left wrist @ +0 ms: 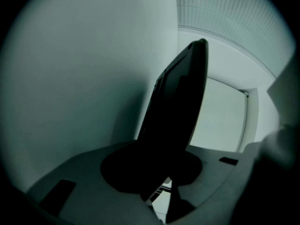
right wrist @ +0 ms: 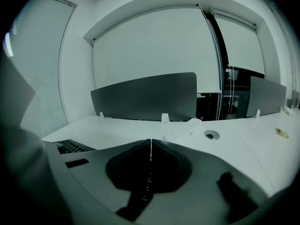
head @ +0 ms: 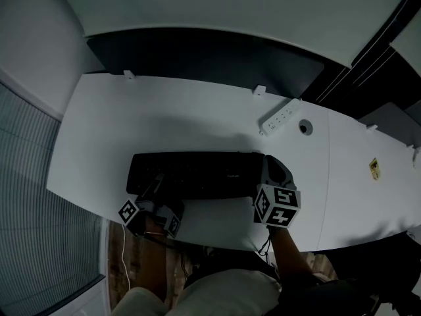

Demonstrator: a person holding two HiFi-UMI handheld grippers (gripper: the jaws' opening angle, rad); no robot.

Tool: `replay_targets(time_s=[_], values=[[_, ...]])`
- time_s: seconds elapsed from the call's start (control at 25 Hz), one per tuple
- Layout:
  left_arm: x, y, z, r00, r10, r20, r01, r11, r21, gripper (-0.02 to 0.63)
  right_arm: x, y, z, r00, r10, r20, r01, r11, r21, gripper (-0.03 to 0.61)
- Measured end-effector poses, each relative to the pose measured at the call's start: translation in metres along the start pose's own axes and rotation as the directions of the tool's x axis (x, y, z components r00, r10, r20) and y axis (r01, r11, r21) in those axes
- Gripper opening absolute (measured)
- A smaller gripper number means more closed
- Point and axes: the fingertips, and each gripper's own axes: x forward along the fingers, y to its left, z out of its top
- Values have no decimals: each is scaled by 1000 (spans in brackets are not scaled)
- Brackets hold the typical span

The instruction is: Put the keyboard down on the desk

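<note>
The black keyboard [head: 194, 174] lies lengthwise over the near part of the white desk [head: 197, 117]. My left gripper [head: 156, 183] is at its near left edge, shut on it. In the left gripper view the keyboard [left wrist: 180, 102] rises edge-on, a dark slab out of the left gripper [left wrist: 159, 168]. My right gripper [head: 273, 165] sits at the keyboard's right end. Seen through its own camera, the right gripper [right wrist: 150, 149] has its jaws together, a thin pale slit between them and nothing held. Keyboard keys [right wrist: 70, 146] show just to its left.
A white power strip [head: 279, 118] and a round cable grommet [head: 304, 127] lie behind the keyboard's right end. A dark partition panel [head: 210, 58] lines the desk's far edge. A small yellow tag [head: 374, 168] lies far right. The person's legs are at the near edge.
</note>
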Motion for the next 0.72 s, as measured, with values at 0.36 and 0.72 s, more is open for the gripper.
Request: replay_targets(time_s=[0.36,0.72], values=[[20,9,20,982,185,43,-190,966,173,98,19,2,-2,1000,16,-17,-15,1000,17,32],[24,7,15,969,246,35,-245,919,307,184,26,0,-6,999,24,-24,-23,999,39,32]])
